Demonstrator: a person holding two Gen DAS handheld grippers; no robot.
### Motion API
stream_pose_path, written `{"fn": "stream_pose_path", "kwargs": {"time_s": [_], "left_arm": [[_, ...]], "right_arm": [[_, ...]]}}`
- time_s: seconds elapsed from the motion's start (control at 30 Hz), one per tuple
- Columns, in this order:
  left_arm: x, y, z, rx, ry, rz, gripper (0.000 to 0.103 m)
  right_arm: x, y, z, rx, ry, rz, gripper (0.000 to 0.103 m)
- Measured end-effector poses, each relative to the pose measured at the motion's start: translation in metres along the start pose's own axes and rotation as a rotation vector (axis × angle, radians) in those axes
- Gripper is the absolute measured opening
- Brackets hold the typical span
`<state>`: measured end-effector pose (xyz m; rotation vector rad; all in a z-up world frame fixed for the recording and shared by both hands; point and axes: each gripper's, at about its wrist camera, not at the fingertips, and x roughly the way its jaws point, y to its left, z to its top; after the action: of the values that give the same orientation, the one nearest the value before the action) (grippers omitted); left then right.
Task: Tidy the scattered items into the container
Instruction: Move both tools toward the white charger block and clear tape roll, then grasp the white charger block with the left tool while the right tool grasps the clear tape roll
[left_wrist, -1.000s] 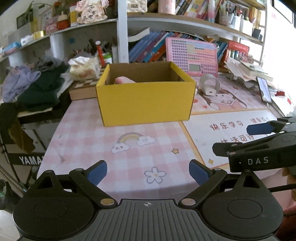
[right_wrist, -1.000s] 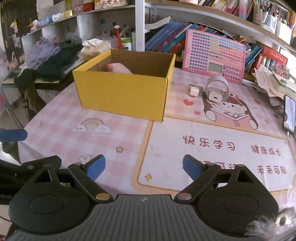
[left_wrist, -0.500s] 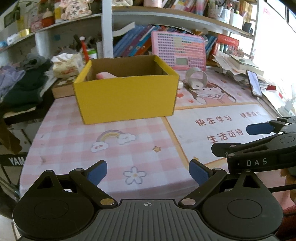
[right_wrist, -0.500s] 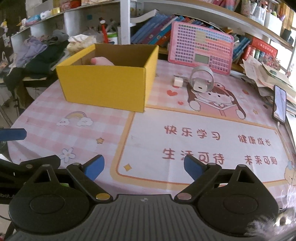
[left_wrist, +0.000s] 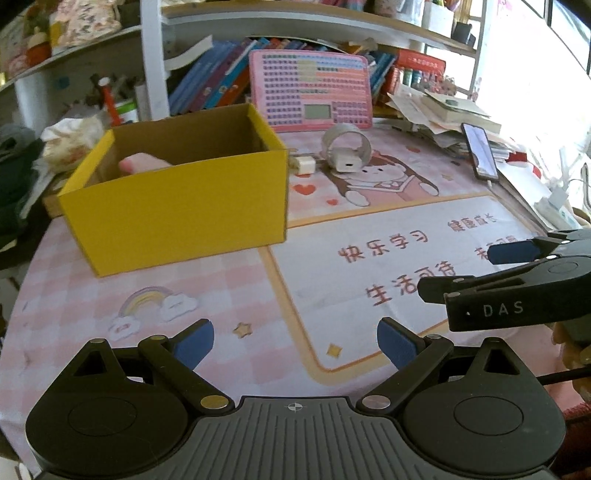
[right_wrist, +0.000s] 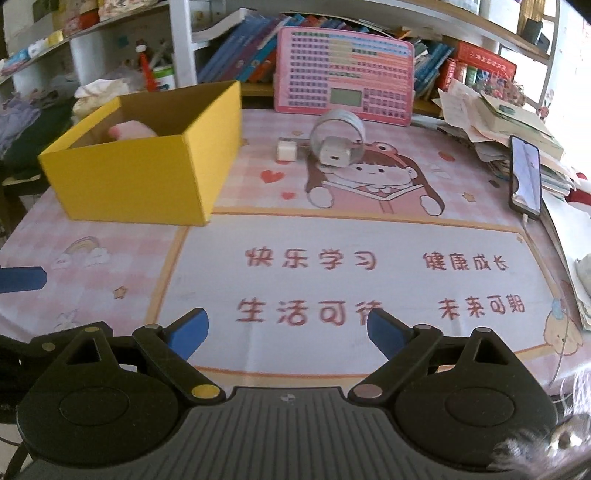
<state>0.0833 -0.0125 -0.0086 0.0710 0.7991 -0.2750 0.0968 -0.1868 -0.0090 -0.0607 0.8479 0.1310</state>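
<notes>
Holding both grippers low over the near edge of the tabletop (right_wrist: 110, 295), we see the left gripper (left_wrist: 295, 341) with its blue-padded fingers (left_wrist: 194, 341) spread wide and nothing between them, and the right gripper (right_wrist: 287, 326) likewise spread wide and empty. Each appears in the other's view: the right one juts in from the right edge of the left wrist view, and one blue pad of the left shows at the left edge of the right wrist view. At the far left of the tabletop stands the yellow cardboard box (right_wrist: 140, 177), open at the top, with a pink item (right_wrist: 133, 130) inside near its far left corner. Outside the box, to its right, lie a small white cube charger (right_wrist: 286, 150) and, just beside it, a roll of tape (right_wrist: 338, 133) standing on edge with a white plug adapter (right_wrist: 334, 155) in front of it. A pink keyboard toy (right_wrist: 343, 79) leans against the books behind them, and a phone (right_wrist: 524, 177) lies at the right edge.
</notes>
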Motion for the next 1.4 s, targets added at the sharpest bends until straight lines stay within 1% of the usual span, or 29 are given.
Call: {"fn": "stream_pose_path", "kwargs": {"time_s": [0.17,0.37,0.5,0.63,0.87,1.0,1.17,1.4], "left_arm": [[0.018,-0.012,0.013,-0.005,0.010,-0.023,0.097],[0.043,-0.035,0.035,0.004,0.012,-0.056,0.097],[0.062,-0.050,0.050,0.013,0.014,-0.062,0.097],[0.078,-0.067,0.062,0.033,0.026,-0.057,0.097],[0.100,-0.090,0.086,0.041,0.026,-0.019,0.097],[0.110,-0.098,0.099,0.045,0.020,0.015,0.097],[0.123,-0.100,0.117,0.028,0.005,0.079,0.097],[0.139,-0.101,0.137,0.011,-0.006,0.135,0.097]], "right_arm": [[0.015,-0.020,0.011,-0.011,0.016,0.001,0.093],[0.031,-0.050,0.028,-0.016,0.015,-0.010,0.093],[0.042,-0.072,0.039,-0.015,0.010,-0.012,0.093],[0.055,-0.094,0.052,-0.019,0.003,0.006,0.093],[0.079,-0.124,0.086,-0.073,-0.059,0.046,0.093],[0.099,-0.134,0.110,-0.106,-0.081,0.090,0.093],[0.129,-0.138,0.141,-0.196,-0.114,0.138,0.093],[0.174,-0.134,0.181,-0.309,-0.106,0.208,0.093]]}}
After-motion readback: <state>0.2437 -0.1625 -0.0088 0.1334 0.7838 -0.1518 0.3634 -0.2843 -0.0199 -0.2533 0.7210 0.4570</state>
